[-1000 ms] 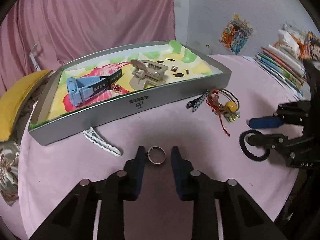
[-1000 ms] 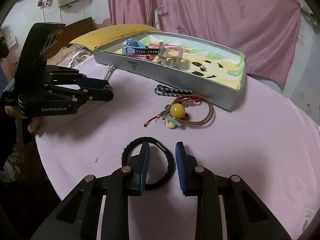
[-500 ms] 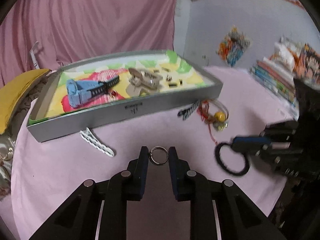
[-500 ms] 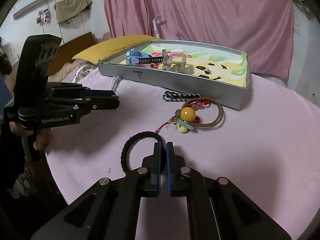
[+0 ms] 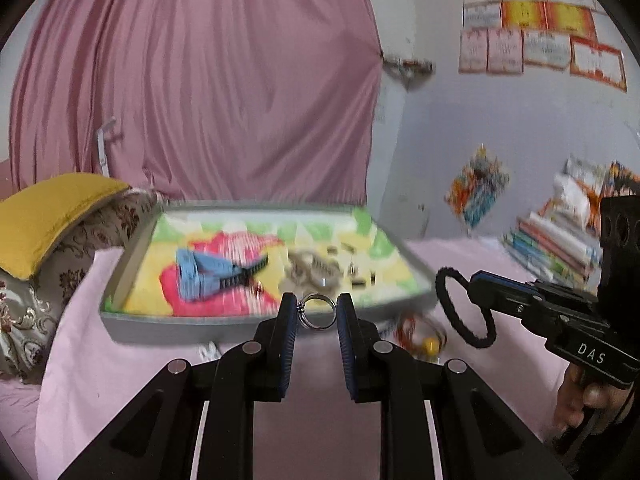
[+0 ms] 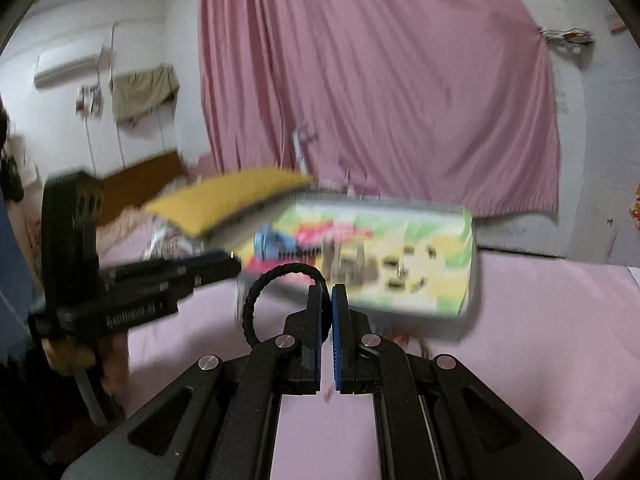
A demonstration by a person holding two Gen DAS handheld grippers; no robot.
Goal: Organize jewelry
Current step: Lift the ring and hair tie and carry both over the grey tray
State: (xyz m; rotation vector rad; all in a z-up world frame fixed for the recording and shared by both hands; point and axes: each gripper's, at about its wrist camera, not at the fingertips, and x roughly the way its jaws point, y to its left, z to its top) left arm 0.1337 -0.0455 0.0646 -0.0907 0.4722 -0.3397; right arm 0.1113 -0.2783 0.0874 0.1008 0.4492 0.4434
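My left gripper is shut on a silver ring and holds it lifted in front of the grey tray. My right gripper is shut on a black hair tie, lifted above the pink table; it also shows in the left wrist view. The tray has a colourful lining and holds a blue watch and a beige hair claw. The views are blurred by motion.
A beaded cord with a yellow ball and a white clip lie on the pink cloth by the tray's front. A yellow pillow sits at the left. Stacked books stand at the right.
Both grippers closed on their items and lifted them off the table, moving toward the tray. The ring and the hair tie have left the cloth.
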